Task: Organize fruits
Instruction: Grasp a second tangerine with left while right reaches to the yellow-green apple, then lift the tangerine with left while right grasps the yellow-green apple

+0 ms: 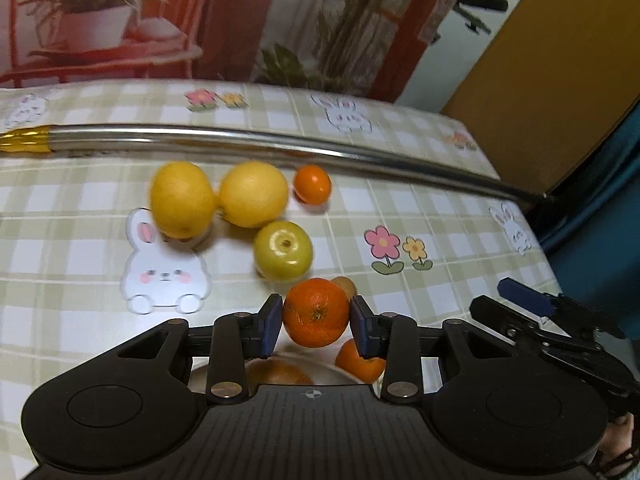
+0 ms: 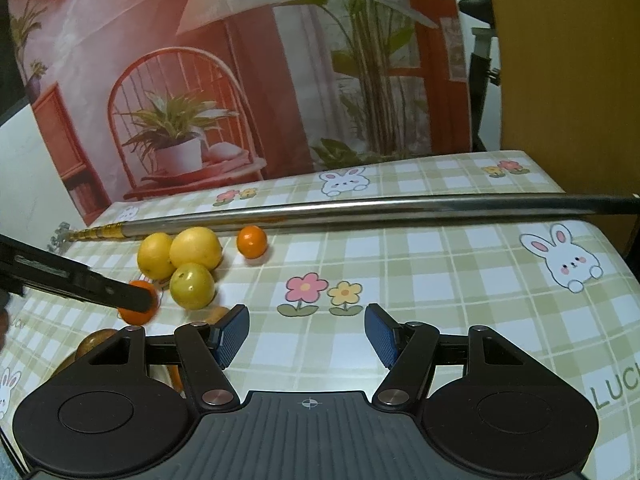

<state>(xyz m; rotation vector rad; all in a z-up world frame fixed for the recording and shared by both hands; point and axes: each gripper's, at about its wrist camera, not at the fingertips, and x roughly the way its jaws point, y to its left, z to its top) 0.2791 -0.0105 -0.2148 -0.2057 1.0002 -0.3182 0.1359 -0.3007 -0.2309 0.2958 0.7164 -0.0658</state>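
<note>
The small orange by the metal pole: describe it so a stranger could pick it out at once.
Find the long metal pole lying across the checked tablecloth. Just in front of it sits a cluster of two yellow lemons and a green apple. The small orange lies alone to their right, the only orange fruit near the pole and smaller than the others.

The table (image 2: pixel 440 280) wears a green checked cloth printed with rabbits and flowers. A metal pole (image 2: pixel 360 210) lies across its far side toward twelve o'clock; just before it sit two yellow fruits (image 2: pixel 196 248), a green apple (image 2: pixel 192 286) and a small orange (image 2: pixel 252 242).
</note>
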